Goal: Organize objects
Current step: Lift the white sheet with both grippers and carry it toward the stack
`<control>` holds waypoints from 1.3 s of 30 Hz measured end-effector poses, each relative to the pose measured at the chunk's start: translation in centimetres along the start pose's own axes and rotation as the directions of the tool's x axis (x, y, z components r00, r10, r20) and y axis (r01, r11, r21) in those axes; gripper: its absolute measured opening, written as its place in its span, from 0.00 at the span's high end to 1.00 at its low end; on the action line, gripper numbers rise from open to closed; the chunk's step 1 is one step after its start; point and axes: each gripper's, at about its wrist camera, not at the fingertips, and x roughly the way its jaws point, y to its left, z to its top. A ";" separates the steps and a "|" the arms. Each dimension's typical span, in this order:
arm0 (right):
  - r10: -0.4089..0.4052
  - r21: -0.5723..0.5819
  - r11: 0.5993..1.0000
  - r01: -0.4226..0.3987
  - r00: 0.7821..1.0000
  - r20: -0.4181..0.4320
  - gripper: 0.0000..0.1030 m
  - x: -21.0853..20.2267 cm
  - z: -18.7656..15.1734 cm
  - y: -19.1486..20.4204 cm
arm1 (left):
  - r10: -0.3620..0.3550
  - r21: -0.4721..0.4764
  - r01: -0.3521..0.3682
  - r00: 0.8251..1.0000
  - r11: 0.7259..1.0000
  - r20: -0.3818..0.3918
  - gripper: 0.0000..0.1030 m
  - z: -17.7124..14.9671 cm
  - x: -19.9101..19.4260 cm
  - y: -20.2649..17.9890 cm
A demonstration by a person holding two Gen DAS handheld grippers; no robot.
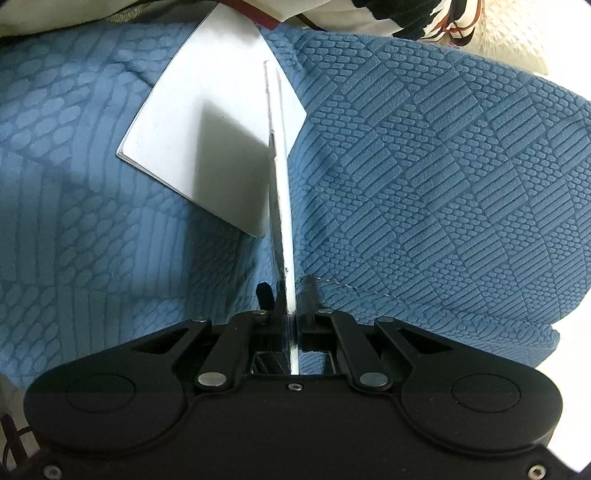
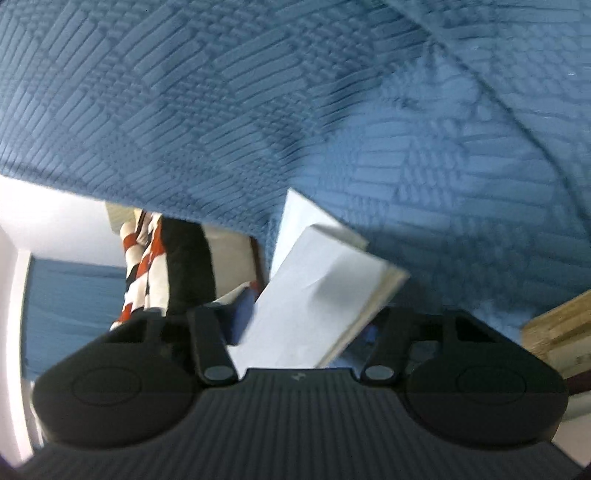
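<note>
the blue textured bedspread (image 1: 424, 177) fills most of both views and serves as the landmark; its raised pattern of bars and ovals runs in blocks, and a stitched seam crosses it near the left gripper.

on the bedspread, toward its far edge in the left wrist view, lies a flat white booklet (image 1: 207, 122), its corner pointing back toward the camera. a red-edged item (image 1: 264, 16) overlaps the booklet's far end, right at the bedspread's edge. beyond that edge sits pale fabric with red and black stripes (image 1: 458, 26).

in the right wrist view a thicker white book (image 2: 314, 295) with cream page edges sits tilted between the right gripper's jaws, another white sheet (image 2: 306, 218) behind it against the bedspread. striped red, white and black cloth (image 2: 144, 266) hangs left of the book, and a wooden edge (image 2: 557, 325) shows at the bedspread's right.

the left gripper (image 1: 290, 295) is clamped tight on a thin glossy card or slim booklet (image 1: 280, 177), held on edge, standing upright over the bedspread and crossing the flat booklet.

the right gripper (image 2: 303, 332) stands partly apart around the book; the fingertips are hidden, so i cannot tell whether the pads press on it.
</note>
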 end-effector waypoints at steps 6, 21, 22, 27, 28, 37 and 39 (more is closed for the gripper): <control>-0.017 -0.009 1.000 0.017 1.000 0.013 0.83 -1.2 0.4 -0.4 | -0.011 0.023 0.011 1.000 1.000 -0.015 0.95 -0.2 -0.5 -0.4; 0.043 -0.077 0.996 -0.035 0.994 0.102 0.88 -8.9 -1.4 2.8 | 0.010 0.228 0.034 0.982 0.973 -0.188 0.92 -3.1 -1.2 -4.5; 0.051 -0.082 0.996 -0.042 0.993 0.111 0.88 -9.8 -1.5 3.1 | 0.012 0.239 0.035 0.981 0.970 -0.194 0.92 -3.4 -1.2 -4.9; 0.065 -0.112 0.993 -0.049 0.987 0.148 0.89 -13.8 -2.0 4.4 | 0.003 0.279 0.064 0.973 0.958 -0.232 0.92 -5.8 -1.1 -6.9; 0.066 -0.120 0.992 -0.048 0.986 0.154 0.89 -14.7 -2.1 4.9 | 0.001 0.290 0.071 0.971 0.955 -0.239 0.92 -6.3 -1.0 -7.4; 0.102 -0.186 0.981 -0.058 0.967 0.234 0.89 -23.7 -3.2 8.1 | -0.011 0.354 0.130 0.947 0.926 -0.322 0.92 -11.4 -0.9 -11.4; 0.116 -0.190 0.979 -0.069 0.962 0.246 0.89 -25.3 -3.9 8.3 | -0.006 0.381 0.144 0.941 0.914 -0.340 0.92 -13.0 -1.5 -11.9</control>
